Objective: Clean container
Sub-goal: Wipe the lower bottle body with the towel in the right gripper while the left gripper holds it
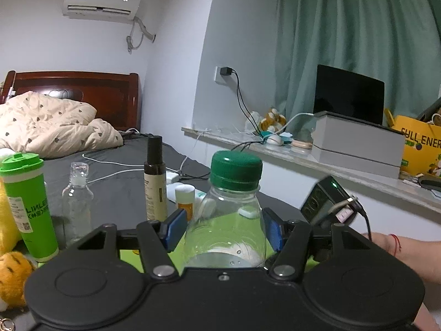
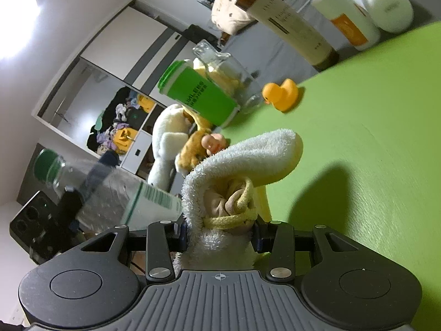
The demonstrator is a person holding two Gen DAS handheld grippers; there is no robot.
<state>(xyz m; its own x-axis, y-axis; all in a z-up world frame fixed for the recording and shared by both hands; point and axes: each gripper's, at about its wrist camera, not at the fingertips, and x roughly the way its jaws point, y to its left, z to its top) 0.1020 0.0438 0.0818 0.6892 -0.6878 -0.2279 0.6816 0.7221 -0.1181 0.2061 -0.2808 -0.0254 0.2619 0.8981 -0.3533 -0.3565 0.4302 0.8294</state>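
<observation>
My left gripper [image 1: 224,227] is shut on a clear plastic bottle [image 1: 224,220] with a green cap [image 1: 235,169], held upright above the green table top [image 1: 129,256]. The same bottle [image 2: 118,195] shows in the right wrist view, at the left, with the left gripper's blue pad against its side. My right gripper [image 2: 220,234] is shut on a white and yellow terry towel [image 2: 242,160], bunched between the pads and sticking forward. The towel's tip is just right of the bottle's body; I cannot tell whether they touch.
On the table stand a green lidded cup [image 1: 26,201], a small clear glass bottle [image 1: 77,198], a tall dark-capped tube [image 1: 155,179], an orange-labelled white bottle [image 1: 184,195], a rubber duck [image 2: 282,93] and plush toys [image 1: 11,275]. A window sill with a laptop [image 1: 348,95] is at the right.
</observation>
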